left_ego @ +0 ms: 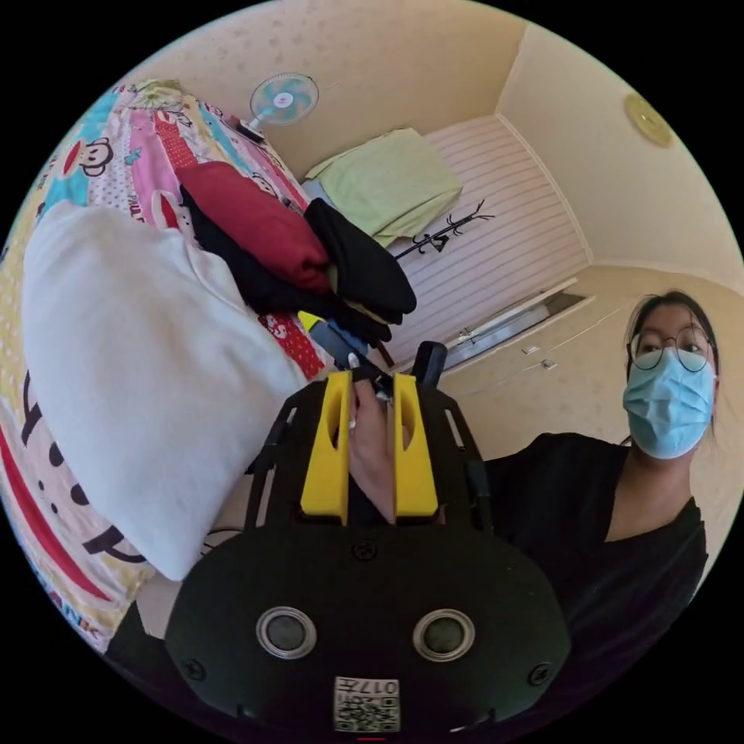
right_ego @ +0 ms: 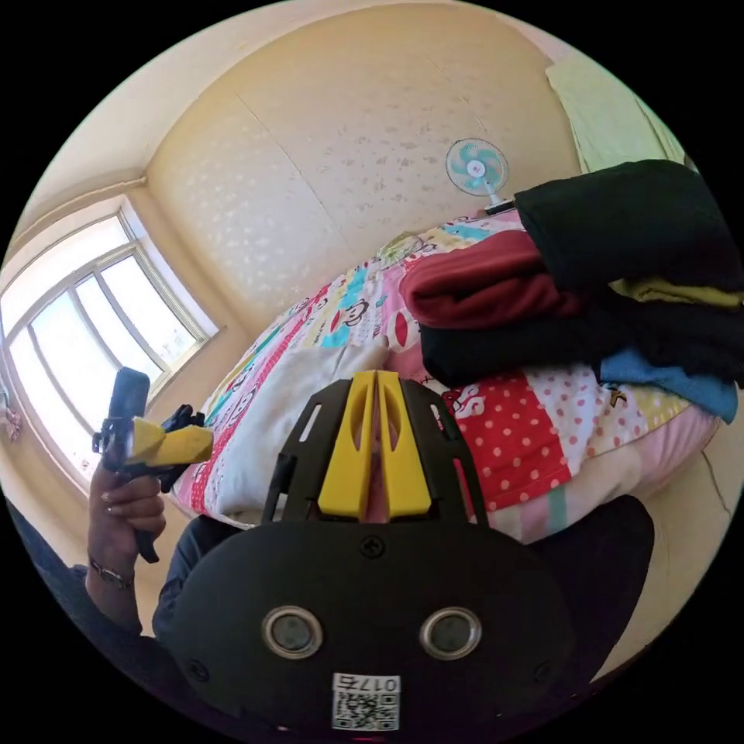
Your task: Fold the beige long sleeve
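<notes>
The beige long sleeve (left_ego: 132,372) lies on the bed as a pale, smooth folded bundle; in the right gripper view it (right_ego: 287,418) sits just beyond my jaws. My left gripper (left_ego: 372,380) hangs in the air beside the bundle, touching nothing, its yellow jaws a narrow gap apart. Through that gap I see a hand (left_ego: 368,442) holding the right gripper's black body (left_ego: 428,363). My right gripper (right_ego: 376,376) is shut with nothing in it, held off the bed's edge. The left gripper (right_ego: 174,446) appears at the left of that view, held up in a hand.
A stack of folded clothes (right_ego: 496,287), red, black, yellow and blue, sits on the cartoon-print bedsheet (right_ego: 511,434) next to the beige bundle. A fan (right_ego: 477,169) stands behind the bed. A window (right_ego: 93,341) is at the left. A person in a black top (left_ego: 589,511) stands close.
</notes>
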